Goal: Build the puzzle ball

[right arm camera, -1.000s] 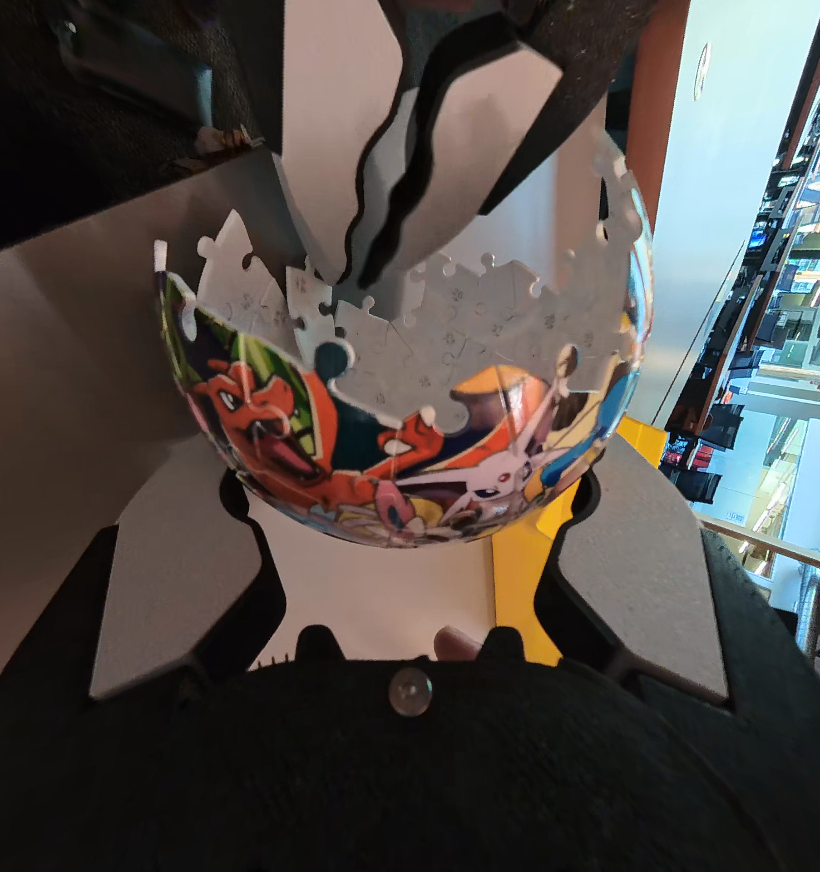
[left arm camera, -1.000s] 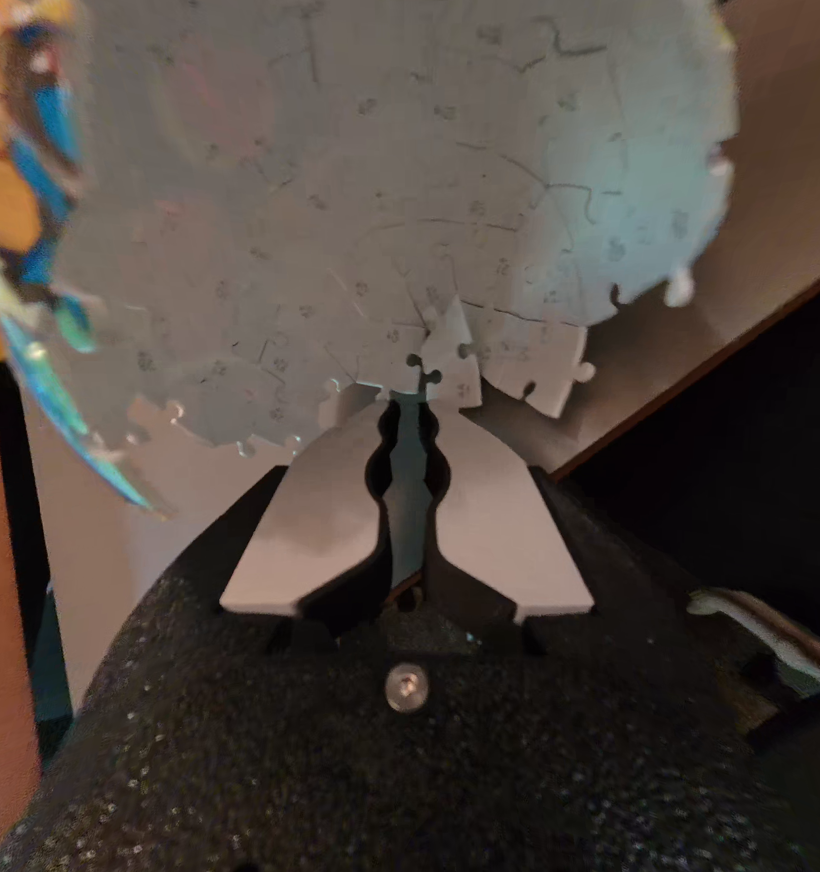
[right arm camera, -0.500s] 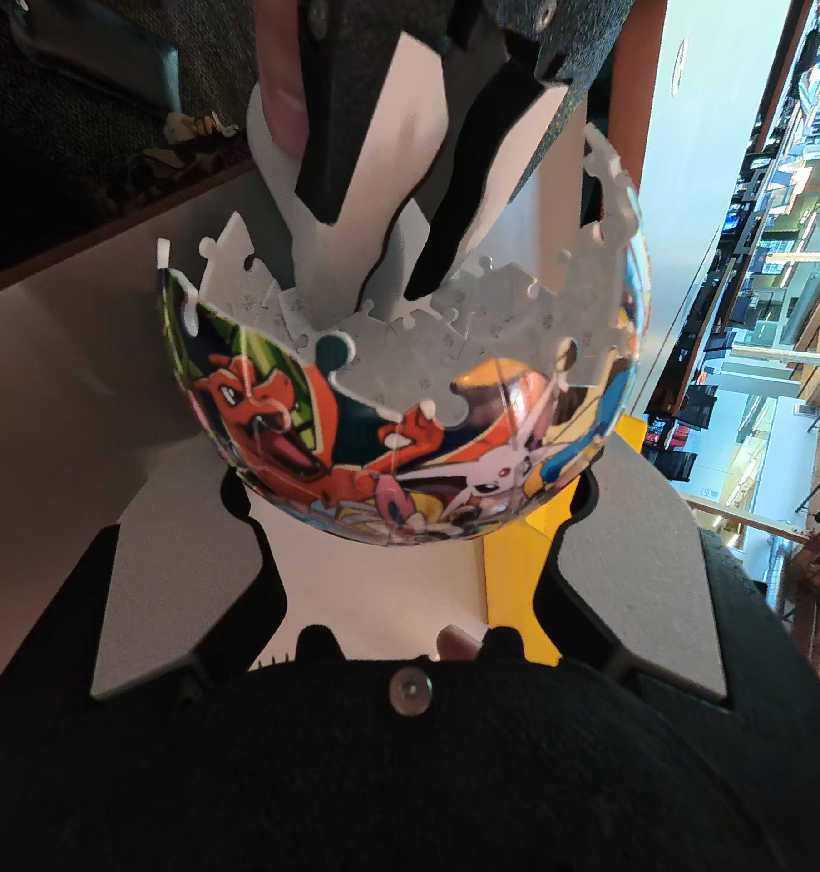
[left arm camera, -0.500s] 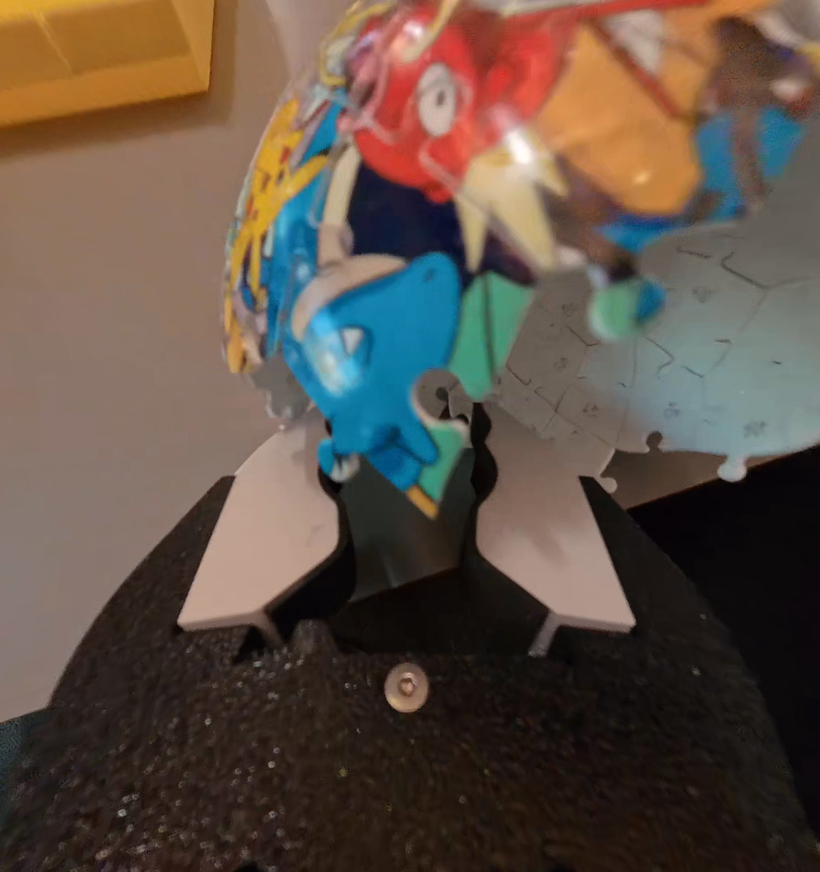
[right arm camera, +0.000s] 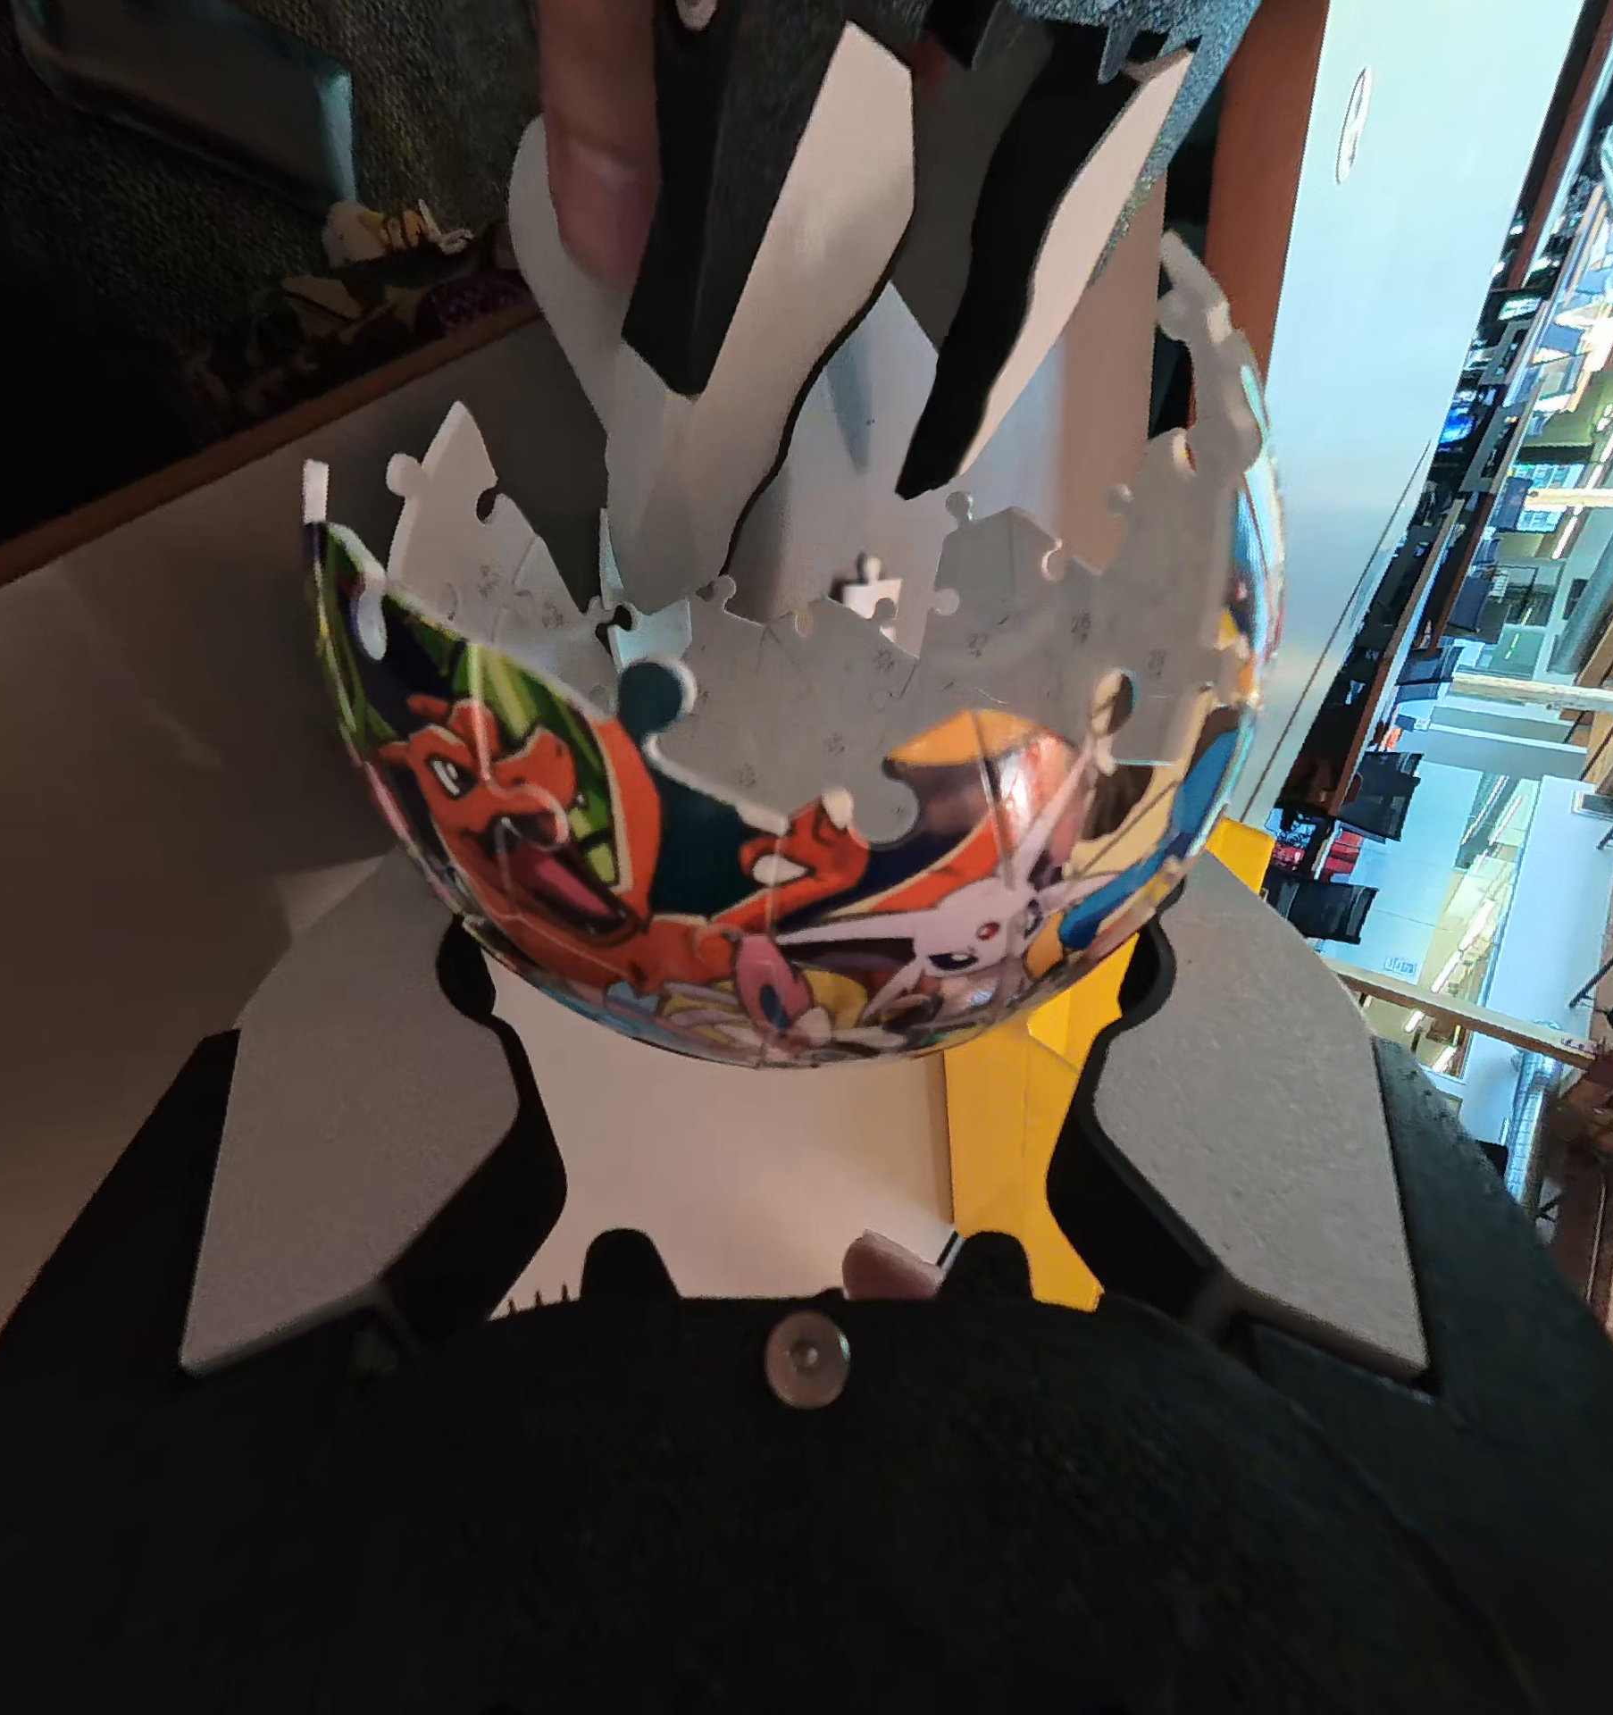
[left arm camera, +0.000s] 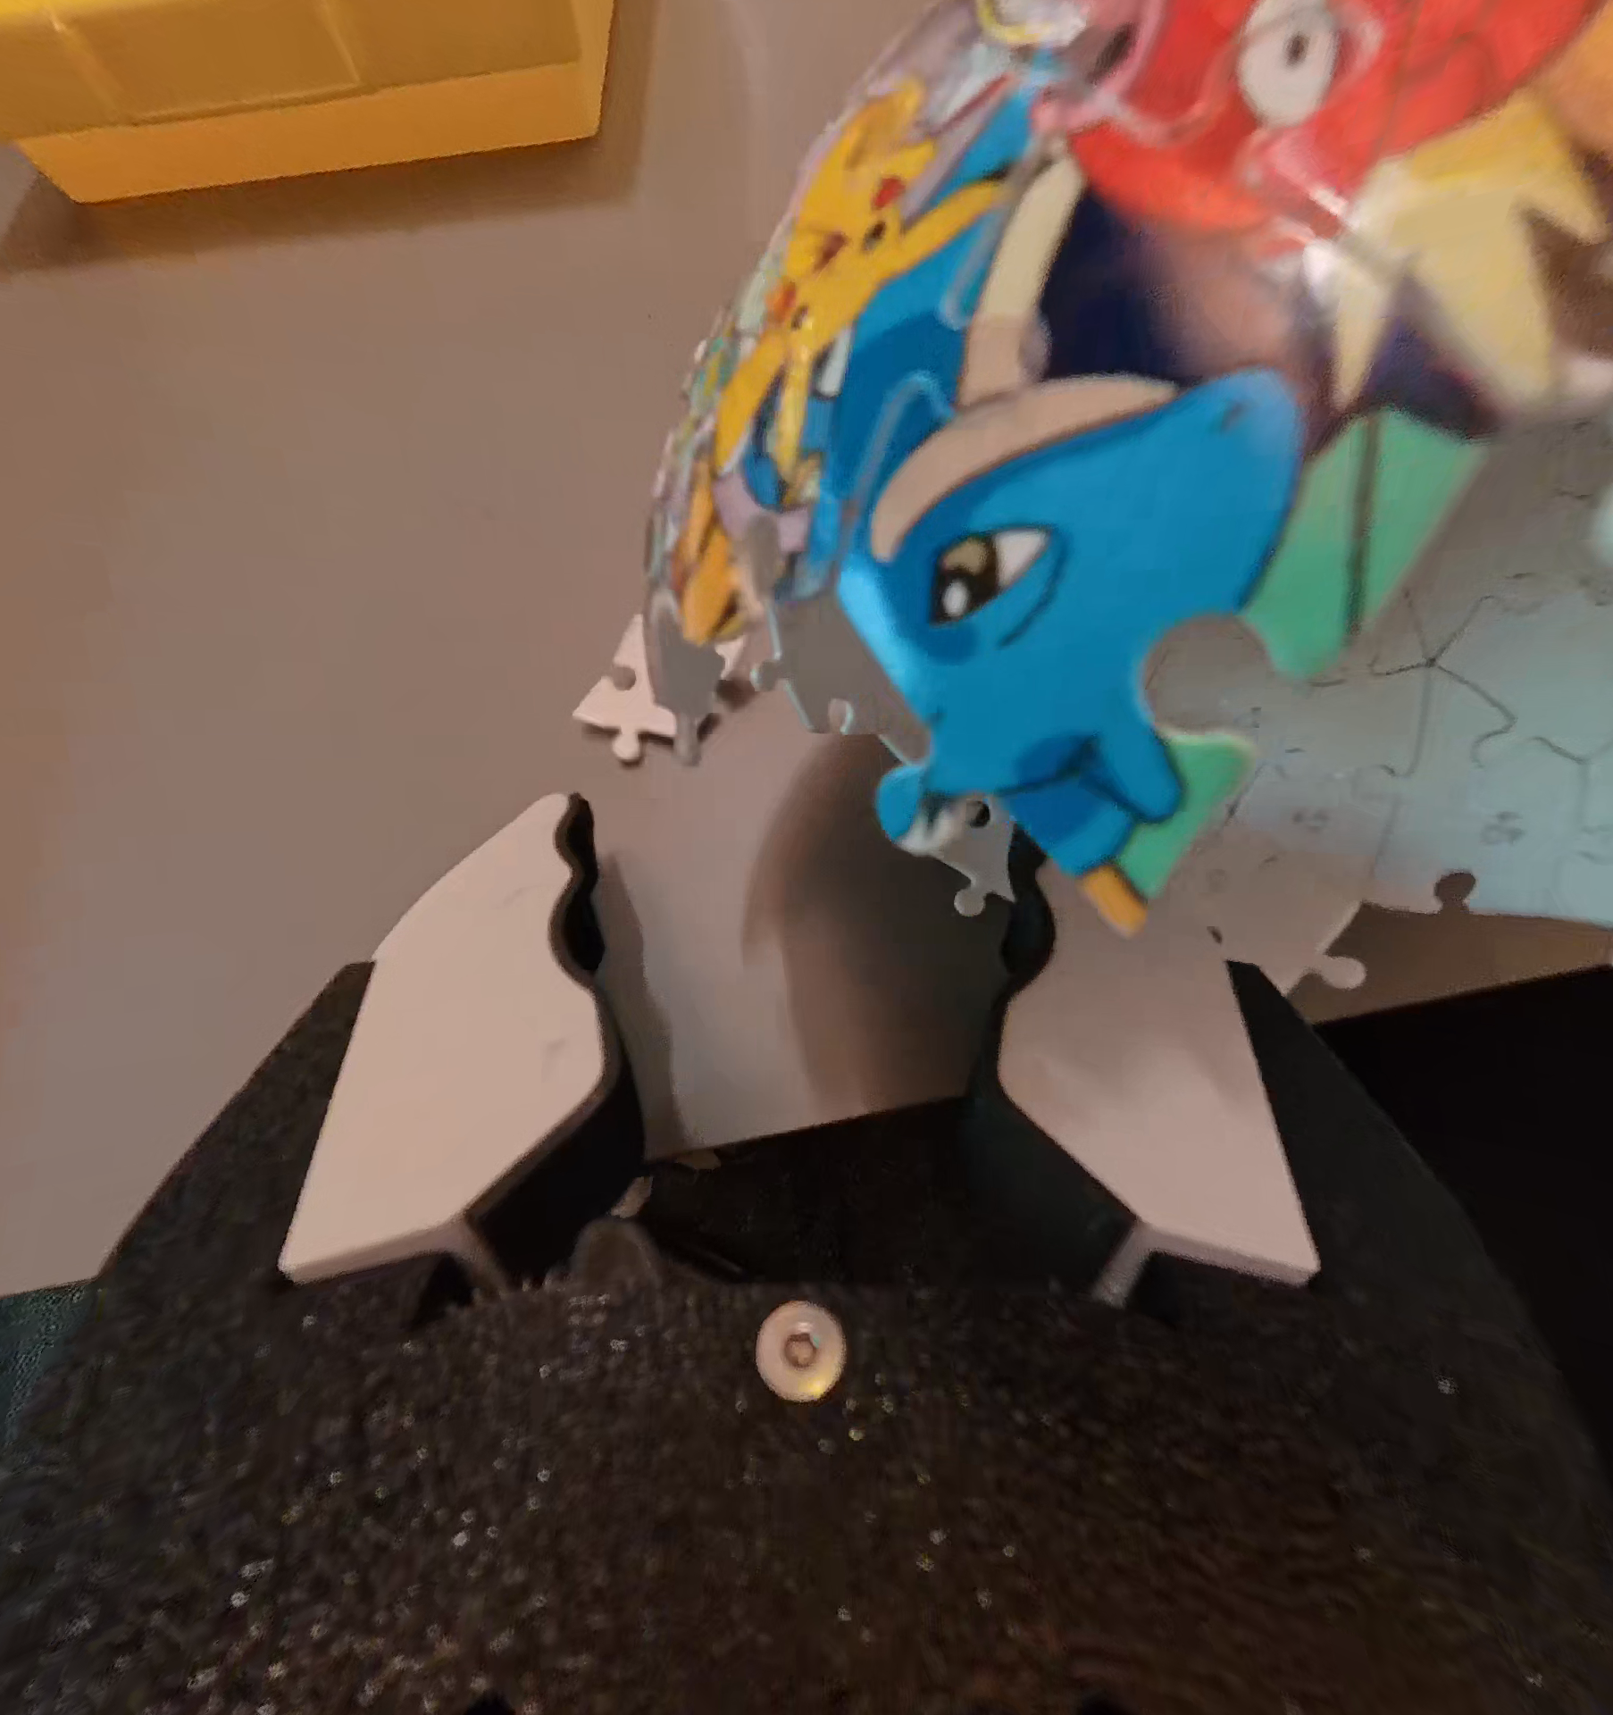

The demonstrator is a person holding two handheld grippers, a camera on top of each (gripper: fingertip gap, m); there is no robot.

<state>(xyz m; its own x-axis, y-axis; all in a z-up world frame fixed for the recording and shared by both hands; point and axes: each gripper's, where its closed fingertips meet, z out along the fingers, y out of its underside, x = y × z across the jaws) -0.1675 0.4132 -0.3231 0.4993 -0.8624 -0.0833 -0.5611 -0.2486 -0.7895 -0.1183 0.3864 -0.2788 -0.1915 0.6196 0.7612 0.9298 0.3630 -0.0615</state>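
Observation:
The puzzle ball [right arm camera: 784, 835] is a half shell with cartoon pictures outside, a grey inside and a jagged rim. My right gripper [right arm camera: 803, 937] is shut on it, one finger on each side of its lower part. My left gripper [right arm camera: 803, 529] comes in from above, open, with its fingertips [right arm camera: 673, 548] at the far rim. A bright white piece [right arm camera: 868, 594] stands at the rim between them. In the left wrist view the left gripper [left arm camera: 793, 854] is open and empty. The ball [left arm camera: 1063, 557] fills the upper right there and hides its right fingertip.
A yellow box [left arm camera: 274, 93] lies on the pale table [left arm camera: 227, 557]; it also shows behind the ball in the right wrist view [right arm camera: 1016, 1132]. The table's brown edge [right arm camera: 227, 483] runs past the ball, with dark floor beyond. A person's thumb [right arm camera: 599, 167] rests on the left gripper.
My left gripper was shut at the ball's rim; it has opened and drawn back a little. A white piece now shows at the rim. The right gripper has held the ball still.

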